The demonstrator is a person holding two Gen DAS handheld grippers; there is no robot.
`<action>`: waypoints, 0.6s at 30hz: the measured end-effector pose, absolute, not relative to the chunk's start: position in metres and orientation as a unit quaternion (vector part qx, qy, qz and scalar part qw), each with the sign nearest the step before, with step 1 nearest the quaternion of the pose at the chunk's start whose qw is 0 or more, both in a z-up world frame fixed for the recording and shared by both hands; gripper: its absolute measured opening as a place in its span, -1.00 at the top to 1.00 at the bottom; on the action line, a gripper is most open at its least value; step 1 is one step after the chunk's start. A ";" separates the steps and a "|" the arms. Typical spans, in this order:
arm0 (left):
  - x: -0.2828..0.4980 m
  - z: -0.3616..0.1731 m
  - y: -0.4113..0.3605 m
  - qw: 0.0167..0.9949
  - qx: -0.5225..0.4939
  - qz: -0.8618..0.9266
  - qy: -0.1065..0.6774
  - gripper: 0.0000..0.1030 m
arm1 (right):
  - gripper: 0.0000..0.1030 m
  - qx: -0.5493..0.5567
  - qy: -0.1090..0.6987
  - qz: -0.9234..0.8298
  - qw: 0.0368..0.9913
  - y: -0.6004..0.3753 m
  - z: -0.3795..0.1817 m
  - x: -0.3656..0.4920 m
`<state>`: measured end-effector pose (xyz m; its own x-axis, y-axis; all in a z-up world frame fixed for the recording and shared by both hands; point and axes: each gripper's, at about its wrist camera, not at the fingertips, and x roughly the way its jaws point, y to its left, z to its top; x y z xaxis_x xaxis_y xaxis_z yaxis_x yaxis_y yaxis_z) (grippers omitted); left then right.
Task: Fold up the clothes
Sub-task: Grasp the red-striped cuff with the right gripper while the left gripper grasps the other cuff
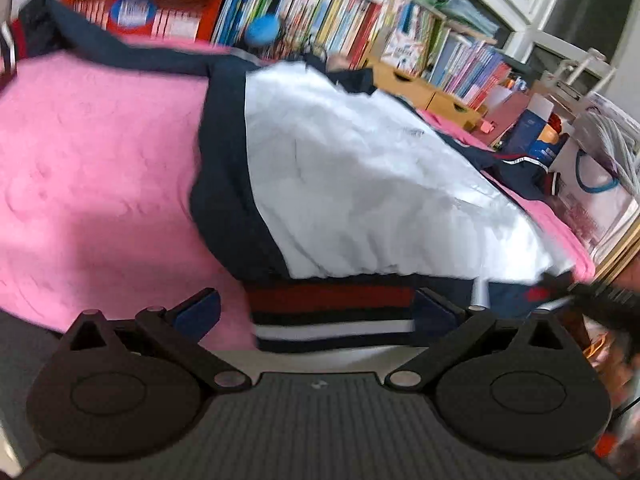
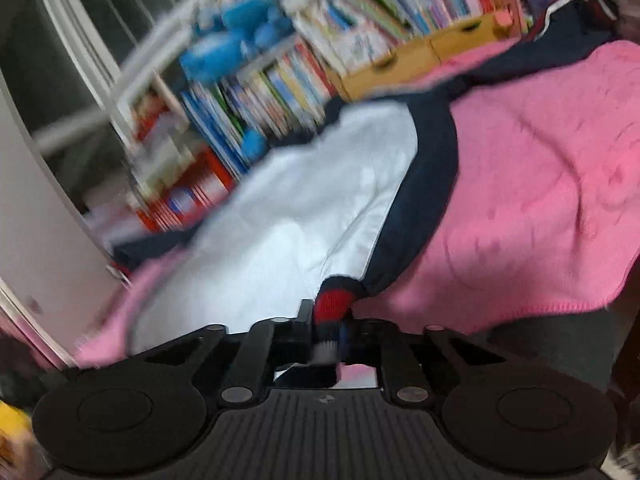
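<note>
Already our right gripper (image 2: 326, 332) is clamped on a corner of the striped hem (image 2: 334, 304) of the navy-and-white jacket (image 2: 304, 208), which lies spread on the pink blanket (image 2: 540, 184). Our left gripper (image 1: 316, 312) stands wide apart with the hem between its fingers, seemingly untouched, though blur clouds this. We should pinch there before lifting evenly.

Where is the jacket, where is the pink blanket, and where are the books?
jacket (image 1: 380, 184): left wrist view, on its white panel.
pink blanket (image 1: 100, 168): left wrist view, on a bare stretch beside the jacket.
books (image 1: 328, 20): left wrist view, on the spines of the row behind the jacket.
</note>
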<state>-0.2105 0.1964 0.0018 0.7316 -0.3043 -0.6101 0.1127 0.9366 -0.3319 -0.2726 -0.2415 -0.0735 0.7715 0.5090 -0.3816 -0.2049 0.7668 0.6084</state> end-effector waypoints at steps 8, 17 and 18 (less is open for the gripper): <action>-0.181 -0.028 0.212 0.875 -0.259 -0.123 0.390 -1.00 | 0.78 0.264 0.231 0.230 0.908 -0.237 -0.023 -0.258; -0.164 -0.034 0.198 0.856 -0.302 -0.135 0.396 -0.22 | 0.78 0.219 0.274 0.188 0.917 -0.235 -0.051 -0.260; -0.167 -0.033 0.201 0.855 -0.305 -0.138 0.396 -0.09 | 0.77 0.205 0.278 0.183 0.920 -0.232 -0.054 -0.259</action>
